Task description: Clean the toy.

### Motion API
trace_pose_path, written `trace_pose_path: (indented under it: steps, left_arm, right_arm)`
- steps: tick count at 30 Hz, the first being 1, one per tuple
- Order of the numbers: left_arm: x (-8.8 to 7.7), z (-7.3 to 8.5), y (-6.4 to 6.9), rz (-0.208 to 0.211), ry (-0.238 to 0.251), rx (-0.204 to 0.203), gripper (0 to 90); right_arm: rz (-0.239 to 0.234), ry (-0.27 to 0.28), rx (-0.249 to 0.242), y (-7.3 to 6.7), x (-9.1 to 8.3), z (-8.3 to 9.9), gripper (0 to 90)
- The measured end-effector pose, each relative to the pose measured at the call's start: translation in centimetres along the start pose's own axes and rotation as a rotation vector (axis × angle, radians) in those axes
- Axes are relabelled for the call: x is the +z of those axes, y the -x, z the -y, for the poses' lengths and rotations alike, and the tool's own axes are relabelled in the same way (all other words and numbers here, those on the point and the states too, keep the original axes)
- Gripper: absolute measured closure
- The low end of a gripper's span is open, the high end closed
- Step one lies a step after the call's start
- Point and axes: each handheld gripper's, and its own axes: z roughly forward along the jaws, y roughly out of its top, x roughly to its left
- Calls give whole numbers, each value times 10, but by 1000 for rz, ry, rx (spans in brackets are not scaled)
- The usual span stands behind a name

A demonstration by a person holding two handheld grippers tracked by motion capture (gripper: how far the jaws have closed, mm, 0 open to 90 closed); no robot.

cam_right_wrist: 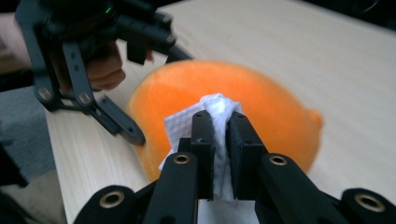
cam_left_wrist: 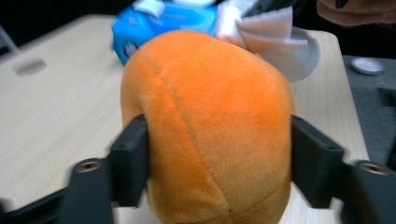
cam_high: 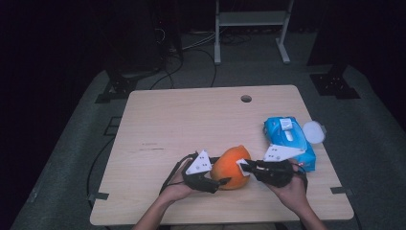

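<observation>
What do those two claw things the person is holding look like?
Both are black and made of thin bars. The left gripper and the right gripper each carry a pale grey three-cornered plate with small dark dots on top. Brass-coloured rings sit around the screw holes by the blocky black jaws. The forearms are bare, with no sleeves.

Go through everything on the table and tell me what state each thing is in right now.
Orange plush toy: lying on the table, clasped by the left gripper.
White wipe: bunched, pinched in the right gripper, touching the toy.
Blue wipes pack: lying flat, lid flipped open.
Table: bare wood.
</observation>
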Motion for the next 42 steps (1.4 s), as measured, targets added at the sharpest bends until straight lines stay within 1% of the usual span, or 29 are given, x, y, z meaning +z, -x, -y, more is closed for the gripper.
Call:
trace_pose_path:
  steps: [1,3,4,5,6,8,9,10,11,13,14,15,16,18,20,21,22,23,25,26,28,29,31,33,34,35,37,39,42]
  left_arm:
    - [-1,1,-3,9,8,-42,185]
    - [-2,2,-7,25,26,-161,115]
    - [-2,2,-8,25,21,-188,101]
    - [-2,2,-9,18,13,-194,106]
    - [-2,3,-8,21,14,-187,142]
    - [-1,3,-4,-7,26,-143,234]
    - [-1,2,-2,-9,27,-124,265]
    - [-1,1,1,-19,24,-85,285]
    - [0,0,4,-20,19,-55,295]
    - [2,-3,12,-21,5,33,301]
    - [4,-4,16,-25,-4,72,306]
    - [4,-5,18,-32,-15,99,311]
    - [3,-5,18,-34,-14,98,314]
    - [2,-4,15,-24,-7,89,324]
    - [1,-3,15,-16,-6,97,324]
    - [1,-3,15,-13,-7,98,323]
    - [1,-3,14,-9,-9,98,320]
    - [1,-2,13,-5,-5,87,310]
    - [1,-2,9,0,-9,61,269]
    - [1,-2,7,2,-8,49,247]
    - [-1,-1,3,-1,-11,25,214]
    - [-3,-1,1,-4,-15,13,207]
    - [-7,1,-6,-26,-18,-30,198]
    - [-12,4,-12,-38,-21,-59,198]
    - [-14,5,-15,-51,-18,-82,199]
    - [-15,5,-16,-57,-17,-94,202]
    - [-15,6,-17,-46,-19,-108,199]
    - [-13,6,-15,-13,-8,-111,189]
    - [-11,3,-12,4,-2,-120,173]
  right_arm:
    - [-13,-10,10,0,6,3,810]
    - [-23,-17,10,-2,11,3,810]
    - [-21,-18,1,-4,12,2,810]
    - [-12,-23,-7,-7,13,1,810]
    - [-4,-25,-21,-9,14,1,810]
    - [10,-28,-23,-11,13,0,811]
    - [17,-16,-26,-12,12,0,812]
    - [25,-6,-34,-14,11,-1,812]
    - [25,9,-59,-20,10,-3,812]
    - [-27,32,-77,-29,10,-7,811]
    - [-28,28,-108,-35,13,-9,811]
    - [-18,21,-138,-39,15,-10,812]
    - [-12,22,-149,-40,16,-11,813]
    - [0,35,-132,-34,14,-12,813]
    - [43,46,-110,-23,8,-12,813]
    - [80,49,-87,-14,5,-11,812]
    - [99,44,-69,-7,3,-9,811]
    - [115,35,-40,4,2,-5,810]
    - [112,21,5,16,2,2,810]
    - [96,17,30,18,2,5,811]
    - [84,14,29,16,2,5,812]
    - [81,9,13,12,2,3,812]
    - [71,2,1,6,4,2,812]
    - [74,-7,-13,1,7,3,813]
    - [70,-8,-15,-1,7,3,813]
    - [66,-11,-14,-1,7,2,813]
    - [65,-12,-8,-2,8,3,814]
    - [68,-18,-9,-3,9,4,814]
    - [71,-23,-11,-6,9,3,814]
